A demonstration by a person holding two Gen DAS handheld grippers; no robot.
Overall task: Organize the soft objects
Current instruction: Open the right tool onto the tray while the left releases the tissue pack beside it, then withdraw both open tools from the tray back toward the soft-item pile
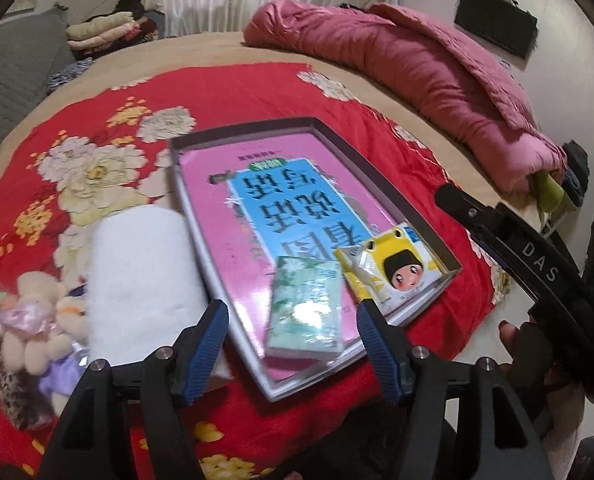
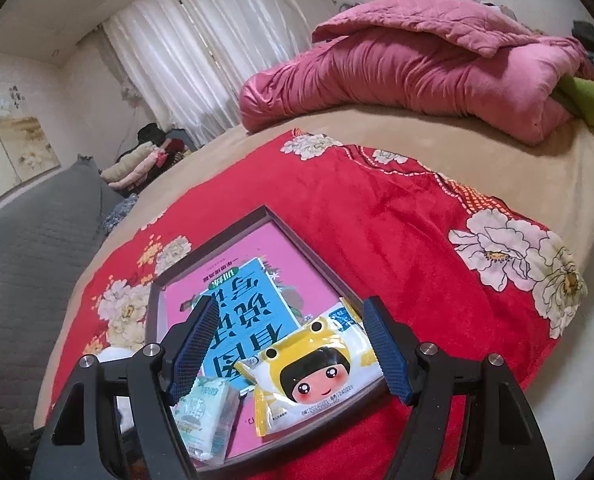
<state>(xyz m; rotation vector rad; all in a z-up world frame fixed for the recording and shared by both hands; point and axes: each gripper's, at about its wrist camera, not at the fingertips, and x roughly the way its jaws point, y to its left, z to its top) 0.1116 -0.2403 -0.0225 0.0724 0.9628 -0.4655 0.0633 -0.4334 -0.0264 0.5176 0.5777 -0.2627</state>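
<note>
**Operator:** I have both tongs over the shallow grey cardboard tray [image 1: 381, 184] on the red flowered blanket [image 1: 237, 88]. My left gripper [image 1: 293, 354] is spread, nothing between the pads; the green-and-white plastic tissue pack [image 1: 309, 308] lies in the tray just ahead of it, framed by the fingers but untouched. My right gripper [image 2: 289, 350] is spread too, with the yellow cartoon-face wipes packet [image 2: 317, 376] lying below its gap, not pinched.

**Observer:** So what's left outside the tray?

**Operator:** The rolled white towel [image 1: 145, 276], just beside the tray's left wall, and past it the bagged cluster of small beige plush bears [image 1: 37, 320]. I judge the towel comes next.

**Observer:** Which hand?

**Operator:** The left, clearly. The towel sits left of and just ahead of the left finger [image 1: 205, 344], almost touching it in the left wrist view; the right wrist view shows only a sliver of it.

**Observer:** Its axis?

**Operator:** The long axis runs away from me, roughly parallel to the tray's left wall, one end pointing back at the left finger. I'd shift left and close across the roll, not along it.
</note>
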